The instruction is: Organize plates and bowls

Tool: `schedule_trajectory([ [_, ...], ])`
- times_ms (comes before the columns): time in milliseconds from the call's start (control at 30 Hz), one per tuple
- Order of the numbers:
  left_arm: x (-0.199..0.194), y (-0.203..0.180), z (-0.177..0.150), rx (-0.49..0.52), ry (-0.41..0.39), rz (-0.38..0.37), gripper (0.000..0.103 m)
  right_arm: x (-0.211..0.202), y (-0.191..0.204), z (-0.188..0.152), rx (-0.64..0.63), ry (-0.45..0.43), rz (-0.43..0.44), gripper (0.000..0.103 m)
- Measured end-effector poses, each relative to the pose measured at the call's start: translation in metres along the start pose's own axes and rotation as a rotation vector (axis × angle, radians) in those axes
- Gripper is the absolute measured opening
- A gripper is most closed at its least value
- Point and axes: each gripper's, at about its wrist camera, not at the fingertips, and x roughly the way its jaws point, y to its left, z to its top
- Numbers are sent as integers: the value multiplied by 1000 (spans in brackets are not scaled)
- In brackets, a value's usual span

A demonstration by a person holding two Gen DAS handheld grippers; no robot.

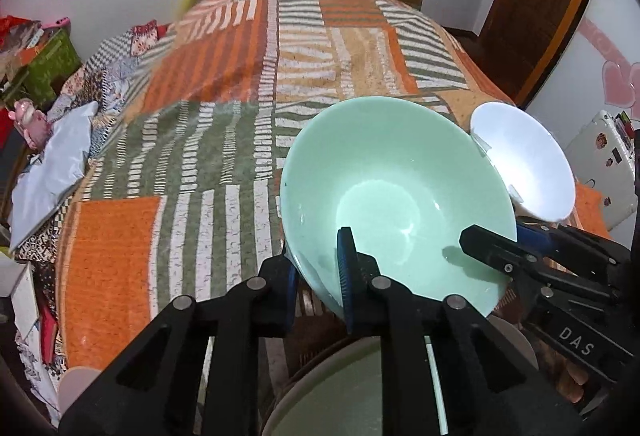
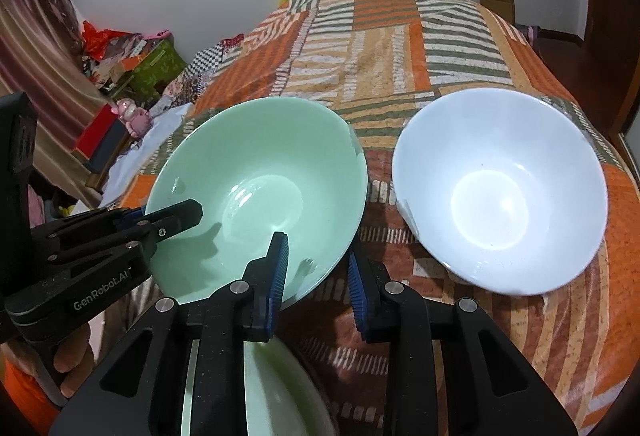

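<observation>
A pale green bowl (image 1: pixel 392 187) (image 2: pixel 256 191) sits tilted at the near edge of the bed. My left gripper (image 1: pixel 318 260) (image 2: pixel 168 209) is shut on its left rim, one finger inside and one outside. My right gripper (image 2: pixel 318 252) (image 1: pixel 496 236) clamps the near right rim the same way, its left pad inside the bowl and its right pad against the outer wall. A white bowl (image 2: pixel 500 191) (image 1: pixel 524 163) rests empty on the bedspread to the right. Below both grippers lies a pale green plate (image 1: pixel 340 392) (image 2: pixel 256 388), partly hidden by the fingers.
The bed carries an orange, green and white patchwork bedspread (image 1: pixel 224 139) (image 2: pixel 400 47). Boxes and a pink toy (image 2: pixel 134 117) crowd the floor at the left. A white suitcase (image 1: pixel 600 171) stands at the right. A hand (image 2: pixel 72 368) holds the left gripper.
</observation>
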Motion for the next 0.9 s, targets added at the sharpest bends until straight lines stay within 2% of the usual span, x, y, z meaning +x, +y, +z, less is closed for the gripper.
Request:
schedule_trajectory([
  [567,-84,0,-24,-31,-119,-4,18,-55,36,-6,-69,-93,23,26],
  [900,-121,8,-45,-62,-164,2,18,-71,58,-16,-115,-118,35,26],
])
